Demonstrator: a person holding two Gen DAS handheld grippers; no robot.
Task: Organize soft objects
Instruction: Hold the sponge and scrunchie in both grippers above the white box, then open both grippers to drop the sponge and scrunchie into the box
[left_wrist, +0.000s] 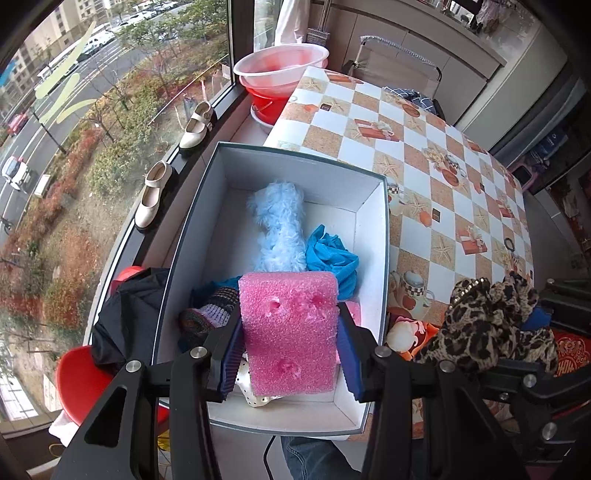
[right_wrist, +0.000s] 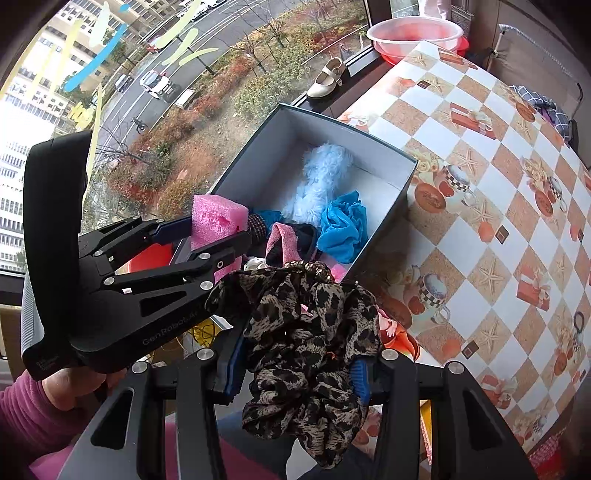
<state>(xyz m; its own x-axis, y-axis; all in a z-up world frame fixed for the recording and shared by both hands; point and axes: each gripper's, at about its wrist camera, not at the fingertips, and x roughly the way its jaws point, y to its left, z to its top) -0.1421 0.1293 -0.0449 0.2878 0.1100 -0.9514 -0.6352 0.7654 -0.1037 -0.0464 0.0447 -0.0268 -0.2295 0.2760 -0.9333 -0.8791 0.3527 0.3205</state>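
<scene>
At the bottom of the left wrist view, the left gripper (left_wrist: 291, 354) has its blue-padded jaws clamped on a pink foam block with three dents (left_wrist: 290, 332), held over the near end of an open grey cardboard box with a white interior (left_wrist: 373, 206). The block hides much of the box floor beneath it; only edges show of a dark striped knitted piece (left_wrist: 210, 314) at lower left and a white dotted fabric (left_wrist: 255, 391) under the block, and neither can be identified further. Beyond the block lie a crumpled bright blue cloth (left_wrist: 332, 258) and a fluffy pale blue plush piece (left_wrist: 279, 225), stretching toward the far wall of the box.

At the bottom centre of the right wrist view, the right gripper (right_wrist: 299, 373) has its jaws pressed on a bunched leopard-print fabric scrunchie (right_wrist: 306, 332), which covers most of both pads and hangs below them. It is outside the box, close to the near corner. A hand (right_wrist: 79, 387) in a magenta sleeve, cut off at lower left, holds the left gripper.

The box rests at the left edge of a table covered with a checked orange-and-white patterned cloth (left_wrist: 424, 147). Left of it, a pair of cream strap shoes (left_wrist: 153, 195) sits on the window ledge, and at the top of the frame stands a translucent pink plastic basin (left_wrist: 280, 66).
</scene>
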